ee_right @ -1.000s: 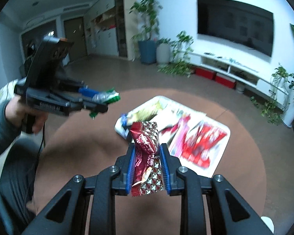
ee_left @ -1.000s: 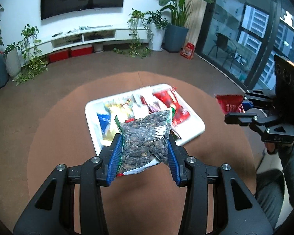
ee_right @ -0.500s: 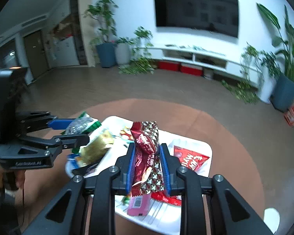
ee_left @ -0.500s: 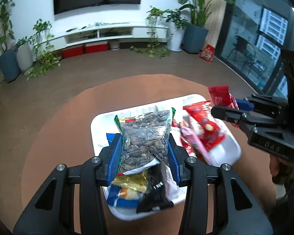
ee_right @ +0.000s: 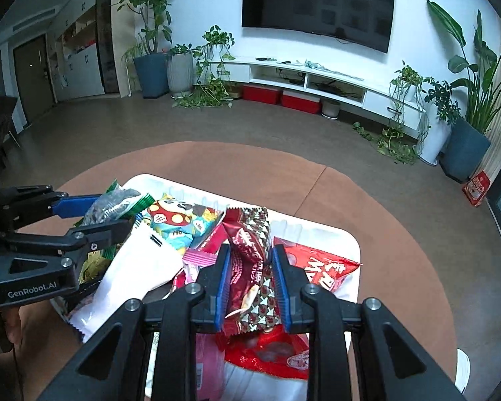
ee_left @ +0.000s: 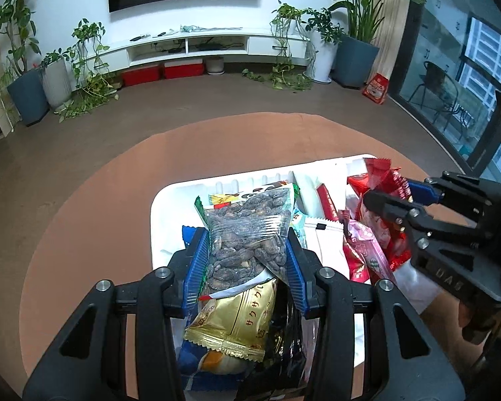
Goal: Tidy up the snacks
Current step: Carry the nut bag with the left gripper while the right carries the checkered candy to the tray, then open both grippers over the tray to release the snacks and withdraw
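Observation:
My left gripper (ee_left: 247, 260) is shut on a clear bag of dark nuts (ee_left: 247, 234) and holds it over the left part of the white tray (ee_left: 190, 188). My right gripper (ee_right: 250, 277) is shut on a dark red star-printed snack pack (ee_right: 250, 260) over the right part of the same tray (ee_right: 347, 237). The tray holds several snack packs: a gold one (ee_left: 233, 320), a white one (ee_right: 140, 267), a mushroom-print one (ee_right: 173, 224) and red ones (ee_right: 324, 267). The right gripper shows in the left wrist view (ee_left: 384, 200); the left gripper shows in the right wrist view (ee_right: 93, 214).
The tray sits on a round brown table (ee_left: 83, 220). A white object (ee_right: 462, 367) lies at the table's right edge. Beyond are brown floor, potted plants (ee_right: 150, 67), a white TV shelf (ee_left: 190, 43) and a glass wall (ee_left: 467, 67).
Both grippers have moved in from the sides to above the tray, each still holding its pack. The tray now fills the lower part of both views.

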Tool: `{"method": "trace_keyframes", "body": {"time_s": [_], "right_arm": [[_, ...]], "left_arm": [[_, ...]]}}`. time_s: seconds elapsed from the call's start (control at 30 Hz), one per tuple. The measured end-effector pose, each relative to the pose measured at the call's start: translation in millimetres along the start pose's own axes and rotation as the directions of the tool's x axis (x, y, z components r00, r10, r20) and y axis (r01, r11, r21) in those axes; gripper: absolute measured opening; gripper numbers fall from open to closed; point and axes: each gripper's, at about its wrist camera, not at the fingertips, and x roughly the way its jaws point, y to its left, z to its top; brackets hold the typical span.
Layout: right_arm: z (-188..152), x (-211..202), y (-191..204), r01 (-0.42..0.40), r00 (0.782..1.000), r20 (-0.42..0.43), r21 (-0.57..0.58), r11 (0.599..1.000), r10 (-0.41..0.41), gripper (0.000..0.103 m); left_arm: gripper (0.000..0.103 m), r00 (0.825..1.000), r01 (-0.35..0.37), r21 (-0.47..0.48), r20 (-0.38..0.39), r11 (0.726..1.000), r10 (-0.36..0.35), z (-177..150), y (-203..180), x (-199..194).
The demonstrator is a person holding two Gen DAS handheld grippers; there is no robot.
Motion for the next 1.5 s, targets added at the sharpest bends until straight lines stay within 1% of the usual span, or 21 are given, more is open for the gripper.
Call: {"method": "trace_keyframes", "body": {"time_s": [0.13,0.37,0.43,0.5,0.53,0.6,0.7,0.73,0.8,0.87,0.93,1.03,1.1,1.17,1.2,1.27,1.3,1.37,1.4,1.43,1.5], "right_arm": [[-3.3,5.5,7.3,0.013,1.000,-0.002,-0.019,1.000,-0.013,0.026],[-8.0,10.3,9.7,0.020,1.000,-0.015,-0.015,1.000,-0.020,0.027],[-8.1,10.5,9.7,0.022,1.000,-0.015,-0.015,1.000,-0.022,0.027],[-9.1,10.4,9.8,0.026,1.000,-0.016,-0.020,0.999,-0.026,0.027],[-9.4,10.5,9.9,0.029,0.999,-0.016,-0.020,0.999,-0.029,0.028],[-9.6,10.7,9.1,0.034,0.999,-0.016,-0.016,0.999,-0.034,0.031],[-8.2,8.5,9.1,0.042,0.999,-0.013,-0.015,0.999,-0.042,0.035],[-7.9,8.3,9.6,0.046,0.999,-0.012,-0.016,0.999,-0.046,0.037],[-7.7,6.2,9.8,0.065,0.998,-0.006,-0.019,0.998,-0.065,0.042],[-7.1,2.2,10.3,0.089,0.996,0.011,-0.022,0.996,-0.089,0.057],[-5.7,-2.5,10.6,0.105,0.994,0.031,-0.028,0.994,-0.104,0.062],[-4.5,-10.2,13.0,0.139,0.989,0.054,-0.045,0.989,-0.136,0.063],[-4.1,-18.6,14.5,0.151,0.986,0.074,-0.047,0.987,-0.147,0.064],[-1.6,-26.8,13.6,0.163,0.983,0.096,-0.039,0.986,-0.159,0.071],[-0.4,-33.5,13.0,0.171,0.980,0.113,-0.032,0.985,-0.166,0.072],[2.1,-45.1,11.1,0.187,0.973,0.140,-0.021,0.982,-0.182,0.078],[2.2,-53.3,9.4,0.198,0.968,0.159,-0.010,0.980,-0.194,0.079],[2.1,-66.3,4.8,0.208,0.960,0.187,0.020,0.978,-0.208,0.088],[1.2,-76.3,0.6,0.214,0.954,0.206,0.047,0.976,-0.219,0.091],[1.7,-81.1,-2.4,0.216,0.951,0.214,0.060,0.974,-0.224,0.094],[-0.7,-95.9,-7.2,0.210,0.945,0.234,0.099,0.973,-0.228,0.098]], "left_arm": [[0.043,1.000,-0.019,0.001,-0.003,1.000,0.019,0.3,-2.7,8.2],[0.046,0.999,-0.033,-0.001,-0.001,0.999,0.033,-0.6,-5.0,19.0],[0.048,0.999,-0.038,0.000,-0.001,0.999,0.038,-1.3,-5.2,20.9],[0.054,0.999,-0.044,-0.004,0.002,0.999,0.044,-2.7,-5.1,21.5],[0.055,0.999,-0.050,-0.008,0.003,0.999,0.050,-3.1,-4.6,23.3],[0.058,0.998,-0.055,-0.012,0.006,0.998,0.055,-4.1,-2.8,20.9],[0.059,0.998,-0.065,-0.016,0.010,0.998,0.065,-4.2,-2.3,20.7],[0.060,0.998,-0.068,-0.014,0.011,0.998,0.068,-4.5,-2.9,21.0],[0.065,0.997,-0.079,-0.015,0.015,0.997,0.079,-5.2,-3.3,20.9],[0.069,0.996,-0.083,-0.021,0.017,0.996,0.083,-6.4,-3.1,19.9],[0.072,0.996,-0.084,-0.027,0.020,0.996,0.085,-7.7,-2.1,18.7],[0.080,0.995,-0.090,-0.043,0.033,0.995,0.092,-8.9,-1.1,11.2],[0.098,0.994,-0.099,-0.051,0.046,0.994,0.101,-9.4,-0.8,3.3],[0.103,0.992,-0.101,-0.060,0.067,0.993,0.105,-10.2,-0.5,-5.8],[0.103,0.990,-0.106,-0.068,0.082,0.992,0.112,-10.8,-0.4,-11.5],[0.103,0.987,-0.114,-0.087,0.103,0.990,0.123,-13.0,0.1,-25.2],[0.103,0.982,-0.116,-0.107,0.140,0.988,0.130,-15.5,0.7,-37.2],[0.103,0.969,-0.137,-0.124,0.189,0.983,0.159,-20.1,0.6,-53.9],[0.103,0.963,-0.142,-0.127,0.213,0.982,0.167,-22.8,-0.5,-62.8],[0.103,0.960,-0.134,-0.126,0.230,0.983,0.161,-26.4,-1.2,-72.6],[0.103,0.962,-0.112,-0.120,0.236,0.986,0.138,-34.0,-3.2,-87.7]]}}
